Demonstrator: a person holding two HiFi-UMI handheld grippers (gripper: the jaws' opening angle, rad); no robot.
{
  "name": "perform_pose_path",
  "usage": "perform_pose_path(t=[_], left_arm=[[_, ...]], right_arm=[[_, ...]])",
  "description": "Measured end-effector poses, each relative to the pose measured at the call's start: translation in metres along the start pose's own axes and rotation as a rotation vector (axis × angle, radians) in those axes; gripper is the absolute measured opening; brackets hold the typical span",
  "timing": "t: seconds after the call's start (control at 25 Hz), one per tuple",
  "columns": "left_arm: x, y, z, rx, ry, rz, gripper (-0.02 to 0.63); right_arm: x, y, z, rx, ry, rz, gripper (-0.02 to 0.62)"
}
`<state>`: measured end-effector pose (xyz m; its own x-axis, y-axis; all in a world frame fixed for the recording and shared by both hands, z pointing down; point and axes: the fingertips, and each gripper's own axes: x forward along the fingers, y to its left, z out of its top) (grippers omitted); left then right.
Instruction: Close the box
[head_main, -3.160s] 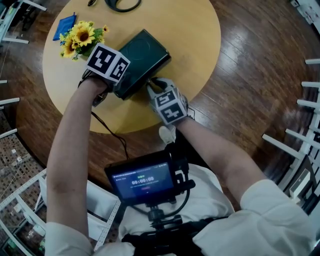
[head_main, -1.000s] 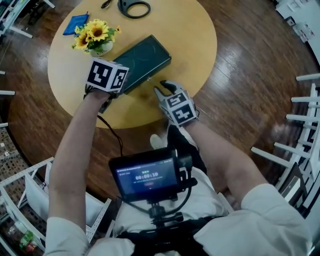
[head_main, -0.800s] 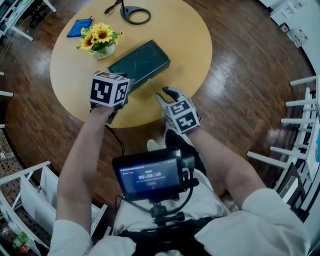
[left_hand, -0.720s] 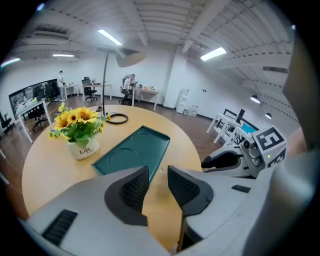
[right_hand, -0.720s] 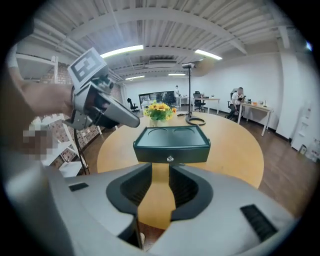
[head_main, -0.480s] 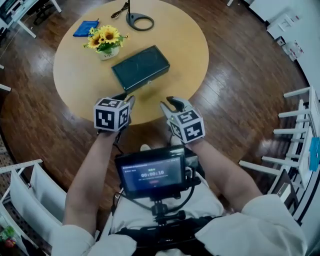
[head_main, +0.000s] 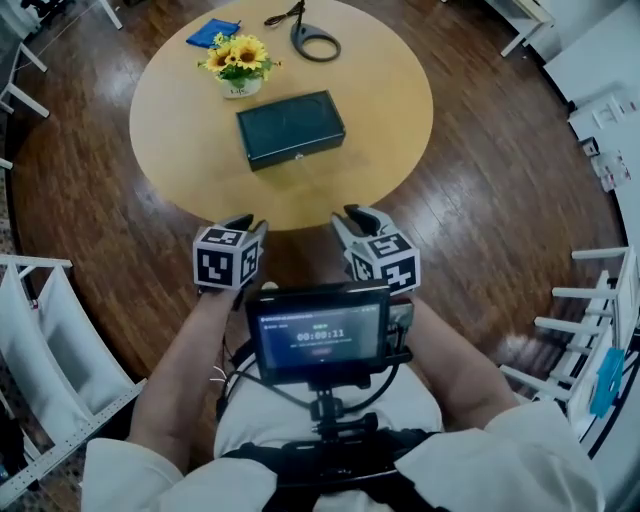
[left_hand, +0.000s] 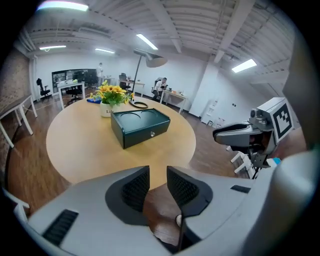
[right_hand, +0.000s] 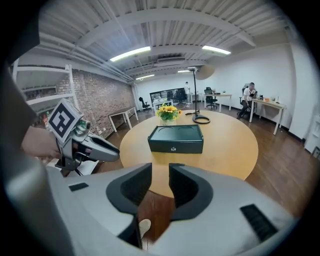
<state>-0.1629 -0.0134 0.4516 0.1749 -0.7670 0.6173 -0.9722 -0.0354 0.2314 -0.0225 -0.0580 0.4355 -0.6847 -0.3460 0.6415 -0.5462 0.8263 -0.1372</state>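
Round table (head_main: 385, 95), shut box (head_main: 290, 128) at twelve o'clock. Your left claw (head_main: 248, 223) (just closing) and right claw (head_main: 352, 216) sit pinched narrow, empty. Only the gripper views show distant desks (right_hand: 263, 103).

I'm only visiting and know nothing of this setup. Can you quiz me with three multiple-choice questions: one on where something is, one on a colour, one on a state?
1. Where do the sunflowers stand?
A on the lid of the box
B on the table, apart from the box
C inside the box

2. What colour is the box?
A red
B white
C dark green

3. How is the box's lid?
A propped wide open
B shut
C taken off

Answers:
1 B, they sit on bare tabletop beyond the box.
2 C, every view shows it dark green.
3 B, the lid lies flat down on the box.
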Motion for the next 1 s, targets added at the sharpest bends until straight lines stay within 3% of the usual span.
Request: perform_pose_path(t=[0.12, 0.44, 1.0], left_arm=[[-0.007, -0.038, -0.016, -0.066, -0.007, 0.073, 0.101], [-0.03, -0.111, -0.051, -0.133, -0.031, 0.186, 0.101], [-0.056, -0.158, -0.097, -0.167, -0.019, 0.242, 0.101]], right_arm=[[-0.036, -0.019, -0.015, -0.029, -0.003, 0.043, 0.115], [-0.087, -0.045, -0.047, -0.089, -0.004, 0.136, 0.114], [-0.121, -0.028, -0.077, -0.162, -0.018, 0.206, 0.114]])
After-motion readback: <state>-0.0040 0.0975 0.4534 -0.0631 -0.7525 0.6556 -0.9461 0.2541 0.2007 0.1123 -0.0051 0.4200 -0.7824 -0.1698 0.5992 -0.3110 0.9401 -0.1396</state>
